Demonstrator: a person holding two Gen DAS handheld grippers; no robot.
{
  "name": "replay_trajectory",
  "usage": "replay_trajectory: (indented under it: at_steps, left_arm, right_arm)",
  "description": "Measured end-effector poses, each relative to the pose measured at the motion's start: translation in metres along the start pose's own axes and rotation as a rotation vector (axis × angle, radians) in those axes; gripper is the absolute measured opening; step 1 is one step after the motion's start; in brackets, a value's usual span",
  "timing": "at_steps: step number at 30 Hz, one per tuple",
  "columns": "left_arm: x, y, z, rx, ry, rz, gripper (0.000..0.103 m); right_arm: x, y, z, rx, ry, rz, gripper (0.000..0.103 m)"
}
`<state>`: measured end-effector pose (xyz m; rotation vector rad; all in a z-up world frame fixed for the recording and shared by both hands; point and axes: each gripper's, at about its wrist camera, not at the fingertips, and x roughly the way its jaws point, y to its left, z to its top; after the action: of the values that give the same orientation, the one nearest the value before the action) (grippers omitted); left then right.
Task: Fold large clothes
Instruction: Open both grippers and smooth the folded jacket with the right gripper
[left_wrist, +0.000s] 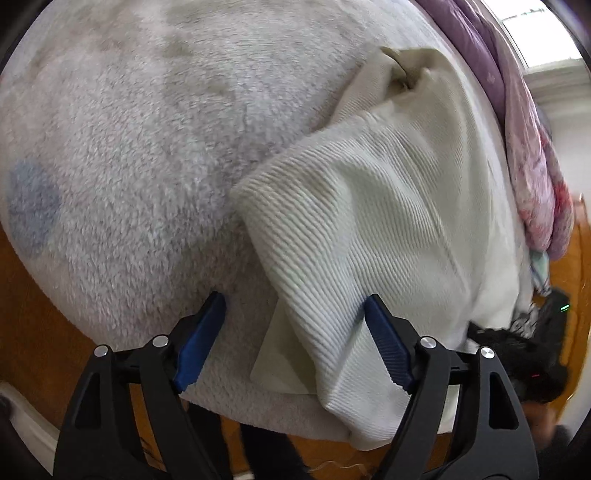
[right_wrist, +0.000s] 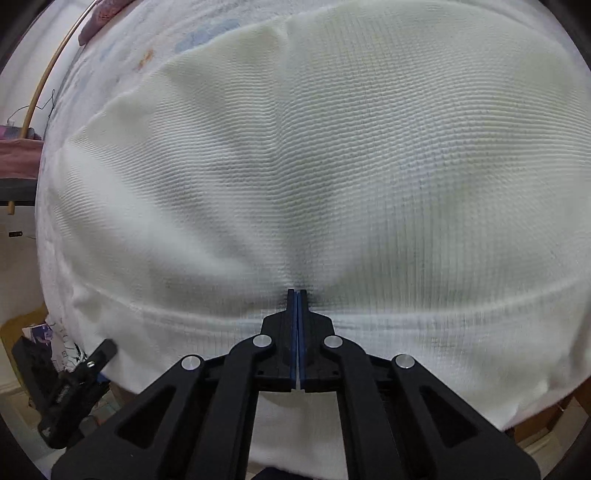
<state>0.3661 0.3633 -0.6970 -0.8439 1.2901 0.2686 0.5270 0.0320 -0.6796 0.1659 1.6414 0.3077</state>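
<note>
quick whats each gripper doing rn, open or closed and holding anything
Left gripper: open, jaws straddling a folded edge of the white ribbed garment, not clamping it.
Right gripper: shut, seemingly pinching the same garment.

A fluffy white blanket is covering the bed, stretching across the left and far part of the left wrist view, with a round blue patch showing near its left edge. A purple and pink floral quilt is lying bunched along the far right side, under a bright window. Orange wooden flooring is showing below the blanket's near edge. In the right wrist view, a thin wooden pole is leaning at the far left, beside a white wall.
</note>
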Motion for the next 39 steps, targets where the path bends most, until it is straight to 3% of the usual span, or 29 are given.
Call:
replay_trajectory:
  at_steps: [5,7,12,15,17,19,22,24,27,35,38,39]
  left_arm:
    - [0.004,-0.011,-0.007,0.029,-0.007,0.02,0.078]
    - [0.005,-0.012,-0.009,0.033,0.002,0.024,0.071]
    - [0.007,-0.022,-0.023,0.052,0.055,-0.018,0.029]
    - [0.002,-0.021,-0.023,0.0,0.076,-0.089,0.016]
    - [-0.009,-0.02,-0.019,-0.028,0.079,-0.139,0.015]
    - [-0.022,-0.023,-0.017,-0.036,0.082,-0.186,0.015]
    - [-0.037,-0.025,-0.017,-0.066,0.094,-0.239,0.014]
    - [-0.044,-0.025,-0.017,-0.112,0.097,-0.279,0.012]
    - [-0.053,-0.029,-0.014,-0.147,0.104,-0.314,0.01]
    - [-0.04,-0.044,0.001,-0.138,0.111,-0.312,0.01]
    - [-0.037,-0.049,0.004,-0.136,0.111,-0.309,0.009]
    - [-0.036,-0.049,0.005,-0.141,0.113,-0.304,0.009]
  right_arm:
    - [0.011,-0.008,-0.028,-0.025,0.027,0.003,0.0]
    - [0.018,-0.01,-0.026,-0.039,0.023,0.002,0.0]
    - [0.015,-0.016,-0.026,-0.055,0.026,0.025,0.0]
    - [0.004,-0.011,-0.036,-0.102,-0.003,0.033,0.004]
    - [-0.003,0.004,-0.043,-0.194,-0.019,0.021,0.009]
    - [-0.012,0.025,-0.058,-0.325,-0.051,0.082,0.012]
    - [-0.022,0.059,-0.084,-0.508,-0.102,0.171,0.032]
    - [-0.026,0.078,-0.103,-0.6,-0.138,0.204,0.053]
    - [-0.024,0.105,-0.133,-0.705,-0.194,0.242,0.06]
    - [0.009,0.127,-0.138,-0.83,-0.245,0.139,0.063]
    - [0.017,0.141,-0.129,-0.802,-0.274,0.124,0.062]
    - [0.02,0.141,-0.124,-0.778,-0.271,0.108,0.045]
